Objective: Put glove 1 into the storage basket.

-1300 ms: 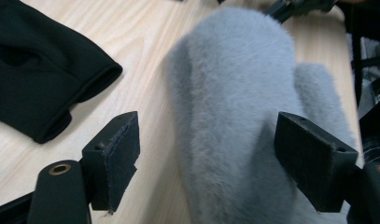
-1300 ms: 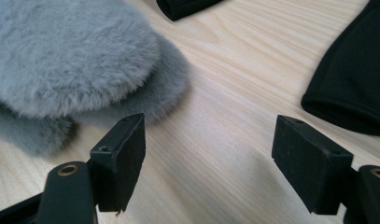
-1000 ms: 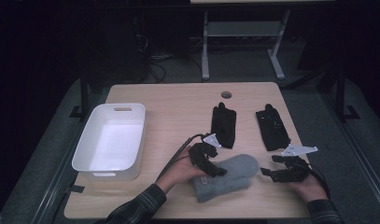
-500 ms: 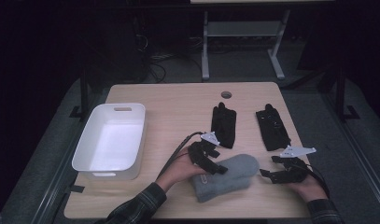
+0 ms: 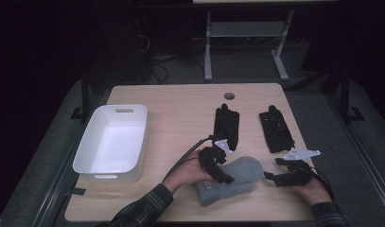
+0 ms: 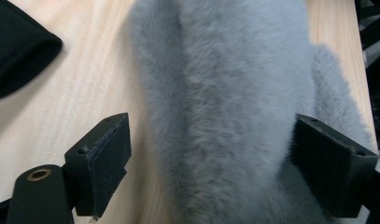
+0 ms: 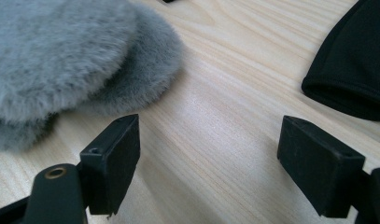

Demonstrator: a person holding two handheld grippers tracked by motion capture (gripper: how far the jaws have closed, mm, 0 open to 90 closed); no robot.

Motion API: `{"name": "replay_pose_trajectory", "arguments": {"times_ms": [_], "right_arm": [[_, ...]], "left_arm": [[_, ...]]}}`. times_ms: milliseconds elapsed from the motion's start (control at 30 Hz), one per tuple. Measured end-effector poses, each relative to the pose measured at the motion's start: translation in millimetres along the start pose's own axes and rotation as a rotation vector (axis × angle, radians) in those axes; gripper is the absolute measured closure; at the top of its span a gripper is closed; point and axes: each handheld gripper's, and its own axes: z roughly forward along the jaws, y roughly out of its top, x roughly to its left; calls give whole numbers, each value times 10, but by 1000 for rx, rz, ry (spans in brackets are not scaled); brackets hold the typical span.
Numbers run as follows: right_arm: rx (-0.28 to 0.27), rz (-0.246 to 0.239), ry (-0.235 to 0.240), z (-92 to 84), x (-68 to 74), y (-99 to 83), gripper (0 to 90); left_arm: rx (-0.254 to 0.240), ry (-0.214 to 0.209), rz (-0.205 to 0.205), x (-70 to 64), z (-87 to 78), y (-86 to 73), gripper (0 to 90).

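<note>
A grey fuzzy mitten (image 5: 237,182) lies at the table's front, between the person's two hands. My left gripper (image 5: 222,176) sits over its left half. In the left gripper view the mitten (image 6: 225,93) runs up between the two pads (image 6: 106,156), which stand wide apart. The left pad is clear of the fur and the right one is at its edge. These jaws have just been opening, with the mitten between them. My right gripper (image 5: 271,178) rests just right of the mitten, open over bare wood (image 7: 215,158), with the mitten's rounded end (image 7: 85,60) beyond its left jaw.
Two black gloves (image 5: 226,125) (image 5: 276,131) lie flat behind the mitten; one glove's edge (image 7: 355,70) is near the right jaw. A white bin (image 5: 112,142) stands at the table's left. A round hole (image 5: 229,96) sits near the far edge.
The left gripper has shifted slightly on the grey mitten. The right gripper, gloves and bin stay where they were.
</note>
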Motion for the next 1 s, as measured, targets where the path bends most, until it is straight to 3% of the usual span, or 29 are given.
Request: {"name": "replay_pose_trajectory", "arguments": {"times_ms": [67, 200, 300, 400, 500, 733, 1000], "right_arm": [[1, -1, -1, 0, 1, 0, 211], [0, -2, -1, 2, 4, 0, 212], [1, -3, -3, 2, 4, 1, 213], [0, -5, -4, 3, 7, 0, 213], [-5, -9, -4, 4, 7, -6, 213], [-28, -16, 1, 15, 2, -33, 189], [-22, -23, -3, 22, 10, -27, 168]], "left_arm": [[-9, -33, -12, 29, 35, -18, 179], [-2, -119, -2, 33, 35, -26, 399], [-1, -151, -7, 49, 32, -31, 534], [4, -139, 20, 6, 4, -17, 664], [0, -115, 35, -46, -30, -9, 722], [-25, -78, 33, -125, -217, 15, 739], [-76, -24, -4, -122, -574, -18, 739]]}}
